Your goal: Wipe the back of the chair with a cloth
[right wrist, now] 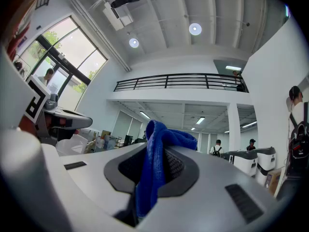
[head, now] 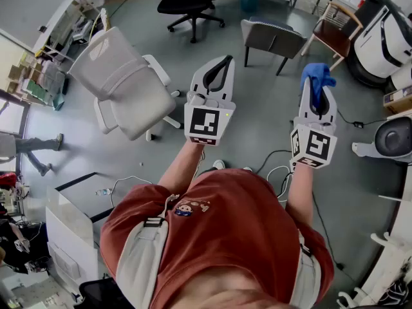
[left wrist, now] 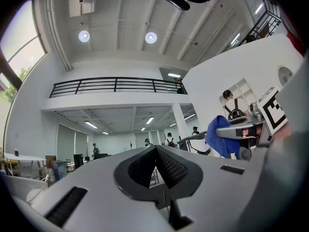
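Observation:
The white office chair (head: 119, 82) stands on the grey floor at the left of the head view, its back towards me. My left gripper (head: 224, 60) is held out to the right of the chair, clear of it, with its jaws shut on nothing (left wrist: 155, 149). My right gripper (head: 316, 82) is further right, shut on a blue cloth (head: 315, 74). In the right gripper view the cloth (right wrist: 153, 163) hangs bunched between the jaws. From the left gripper view the cloth (left wrist: 219, 135) shows off to the right. Both gripper views look upward at the ceiling and a balcony.
A black office chair (head: 190, 2) and a grey chair (head: 271, 37) stand farther off. A wooden chair (head: 335, 31) and white machines (head: 386, 37) are at the right. Cables (head: 277, 171) lie on the floor near my feet. A white cabinet (head: 71, 224) stands at the lower left.

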A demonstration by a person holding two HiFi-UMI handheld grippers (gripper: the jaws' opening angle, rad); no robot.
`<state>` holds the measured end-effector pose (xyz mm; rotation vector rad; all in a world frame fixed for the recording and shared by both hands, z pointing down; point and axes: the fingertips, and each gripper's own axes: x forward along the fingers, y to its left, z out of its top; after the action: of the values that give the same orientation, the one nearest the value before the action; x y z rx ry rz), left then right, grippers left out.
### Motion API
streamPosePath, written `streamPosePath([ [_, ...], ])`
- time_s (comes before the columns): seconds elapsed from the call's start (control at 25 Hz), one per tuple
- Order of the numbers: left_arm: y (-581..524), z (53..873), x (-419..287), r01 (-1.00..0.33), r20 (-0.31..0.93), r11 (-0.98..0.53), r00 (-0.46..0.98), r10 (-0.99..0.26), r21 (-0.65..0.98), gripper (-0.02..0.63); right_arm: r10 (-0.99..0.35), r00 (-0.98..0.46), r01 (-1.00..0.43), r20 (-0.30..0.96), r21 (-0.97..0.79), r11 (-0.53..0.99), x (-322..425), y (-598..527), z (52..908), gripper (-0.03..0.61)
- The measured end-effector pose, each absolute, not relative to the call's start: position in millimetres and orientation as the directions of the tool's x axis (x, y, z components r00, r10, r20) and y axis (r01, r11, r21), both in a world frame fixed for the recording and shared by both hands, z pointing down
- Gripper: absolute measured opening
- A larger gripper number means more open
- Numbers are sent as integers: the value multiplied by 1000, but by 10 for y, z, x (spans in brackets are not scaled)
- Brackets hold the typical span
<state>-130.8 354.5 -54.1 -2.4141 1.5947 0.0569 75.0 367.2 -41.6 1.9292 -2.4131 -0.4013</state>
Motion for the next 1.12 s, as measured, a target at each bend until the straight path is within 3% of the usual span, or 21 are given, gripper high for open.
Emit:
streamPosePath([
  [0.68,3531,-472,-896,-904,-150,-378,409,-900,-199,14,-970,-191,-972,-148,168,166,1191,3644,-318,49],
  [1.12,3454,-242,-382,-917,-98,-351,374,-922,-190,14,-965,-234,-969,-123,117,220,1695,3506,-87,51],
])
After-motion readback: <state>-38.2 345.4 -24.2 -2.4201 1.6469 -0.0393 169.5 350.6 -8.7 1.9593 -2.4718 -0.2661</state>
